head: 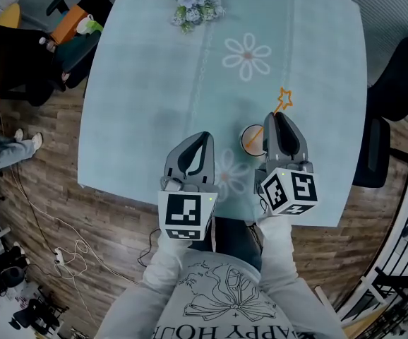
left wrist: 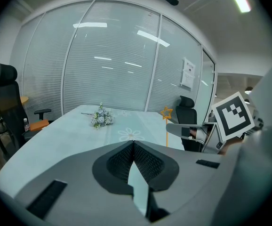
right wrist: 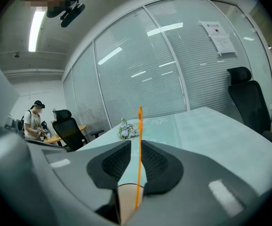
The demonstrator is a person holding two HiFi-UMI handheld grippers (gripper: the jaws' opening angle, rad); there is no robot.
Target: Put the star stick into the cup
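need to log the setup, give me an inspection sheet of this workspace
surface: table under a pale blue daisy-print cloth
job's things: orange star stick leans with its lower end in the cup
clutter: flower bunch at the far end
grippers: left gripper shut, empty; right gripper jaws slightly apart around the stick, over the cup
cables: white corded plug strip on the floor
surroundings: black office chairs, glass wall with blinds

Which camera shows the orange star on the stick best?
The head view: the star stick shows its whole star outline, leaning out of the cup. The left gripper view shows it small and far off; the right gripper view shows it edge-on, a thin line.
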